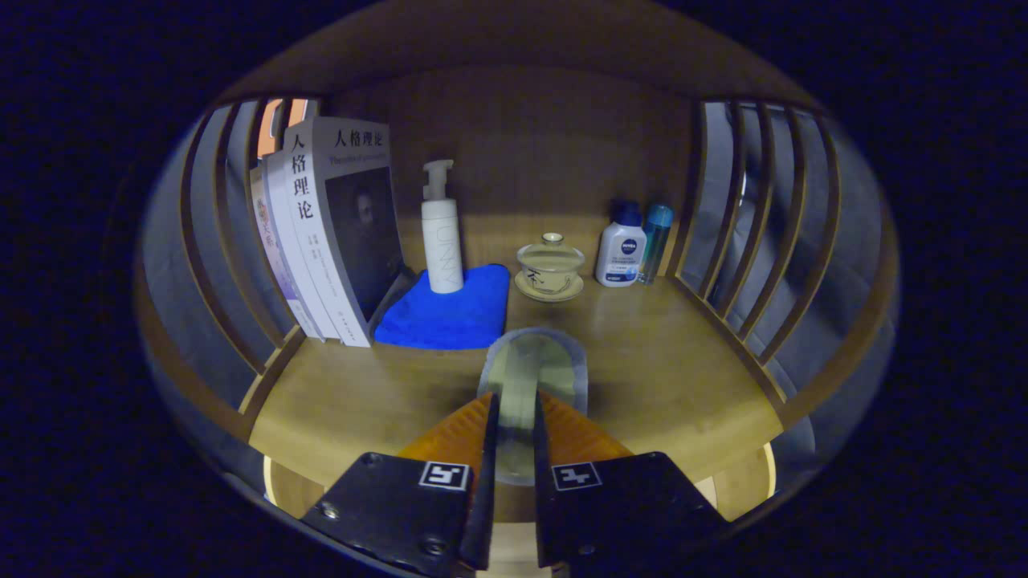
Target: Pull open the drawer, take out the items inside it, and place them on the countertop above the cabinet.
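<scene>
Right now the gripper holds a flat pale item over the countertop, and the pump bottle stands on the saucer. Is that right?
Not quite. The gripper view shows the pump bottle standing on the blue cloth, not on a saucer; the saucer holds the lidded cup beside it. The rest holds: the gripper is shut on the flat pale item over the countertop.

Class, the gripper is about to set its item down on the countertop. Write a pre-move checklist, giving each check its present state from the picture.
1. Item held: the gripper has both fingers pressed on a flat grey-rimmed pouch. Ok.
2. Item over the countertop, not past its front edge: ok.
3. Bare wood just ahead of the pouch to set it on: ok.
4. Blue cloth with the pump bottle on it lies just left of the pouch tip; whether they touch: cannot tell.
5. Lidded cup on its saucer stands apart, beyond the pouch: ok.
6. Books lean at the left: ok.
</scene>
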`<action>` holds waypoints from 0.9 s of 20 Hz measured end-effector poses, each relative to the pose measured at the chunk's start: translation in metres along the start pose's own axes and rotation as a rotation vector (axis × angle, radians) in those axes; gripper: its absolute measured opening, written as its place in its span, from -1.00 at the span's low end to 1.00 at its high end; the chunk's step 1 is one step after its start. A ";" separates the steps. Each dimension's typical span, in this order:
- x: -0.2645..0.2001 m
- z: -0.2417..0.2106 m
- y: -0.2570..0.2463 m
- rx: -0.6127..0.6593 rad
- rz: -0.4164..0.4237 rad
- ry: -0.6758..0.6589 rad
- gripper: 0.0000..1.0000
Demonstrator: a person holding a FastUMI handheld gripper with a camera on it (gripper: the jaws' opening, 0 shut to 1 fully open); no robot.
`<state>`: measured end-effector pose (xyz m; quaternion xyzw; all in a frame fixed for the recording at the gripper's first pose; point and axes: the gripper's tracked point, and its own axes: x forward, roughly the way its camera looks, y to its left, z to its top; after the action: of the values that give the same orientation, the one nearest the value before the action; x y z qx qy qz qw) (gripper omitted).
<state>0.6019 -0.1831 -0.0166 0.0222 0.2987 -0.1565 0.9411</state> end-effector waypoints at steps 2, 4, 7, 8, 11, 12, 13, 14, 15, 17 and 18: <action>0.004 -0.004 -0.003 0.020 -0.010 0.002 -0.16; -0.001 -0.006 -0.005 0.024 -0.023 0.004 0.33; -0.017 -0.001 -0.008 0.002 -0.045 -0.032 0.60; -0.024 0.000 -0.007 -0.008 -0.047 -0.049 0.60; -0.055 -0.001 0.008 -0.033 0.009 -0.081 0.89; -0.065 -0.002 0.011 -0.039 0.026 -0.100 0.90; -0.076 -0.003 0.016 -0.051 0.048 -0.113 0.90; -0.088 -0.006 0.020 -0.057 0.067 -0.134 0.90; -0.099 -0.010 0.024 -0.065 0.089 -0.146 0.90; -0.125 -0.018 0.032 -0.076 0.128 -0.173 0.92; -0.135 -0.022 0.033 -0.081 0.143 -0.191 0.92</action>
<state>0.4954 -0.1110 0.0403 -0.0098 0.2113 -0.0782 0.9742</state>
